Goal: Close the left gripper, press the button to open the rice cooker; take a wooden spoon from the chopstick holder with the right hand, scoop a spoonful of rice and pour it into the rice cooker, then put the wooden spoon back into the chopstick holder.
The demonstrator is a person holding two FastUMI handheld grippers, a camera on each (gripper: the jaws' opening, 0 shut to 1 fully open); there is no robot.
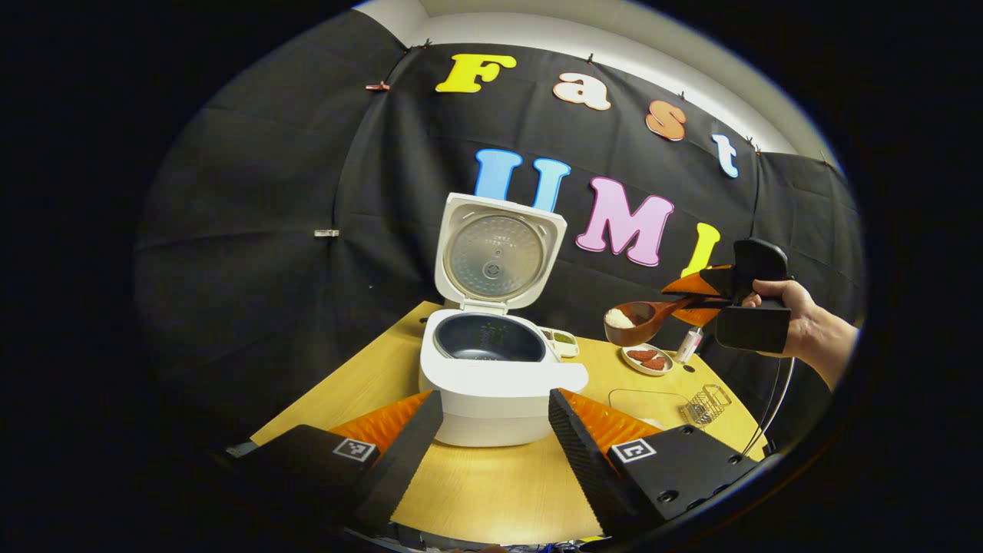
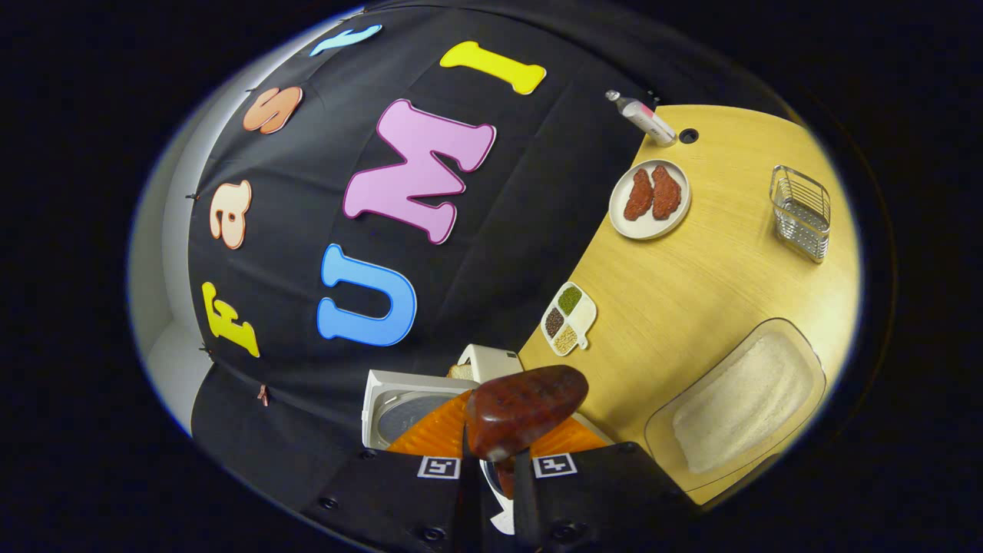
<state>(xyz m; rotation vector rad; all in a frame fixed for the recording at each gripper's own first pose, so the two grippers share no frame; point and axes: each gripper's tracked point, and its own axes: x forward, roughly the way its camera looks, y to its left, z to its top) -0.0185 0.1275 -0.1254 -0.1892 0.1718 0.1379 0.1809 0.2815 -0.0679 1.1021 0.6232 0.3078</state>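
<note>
Spoon (image 1: 641,316) of rice in right tongs (image 1: 695,298), cooker (image 1: 491,369) open

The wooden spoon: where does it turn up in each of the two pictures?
Left gripper view: the wooden spoon hangs at right, above the table, rice in its bowl, held by the right gripper.
Right gripper view: bottom centre, its underside towards the camera, between the fingers.
Shared landmark: the open rice cooker.

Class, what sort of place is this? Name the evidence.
Probably a mock kitchen in a booth: an open rice cooker and tray of rice on a wooden table, backed by black cloth.
</note>
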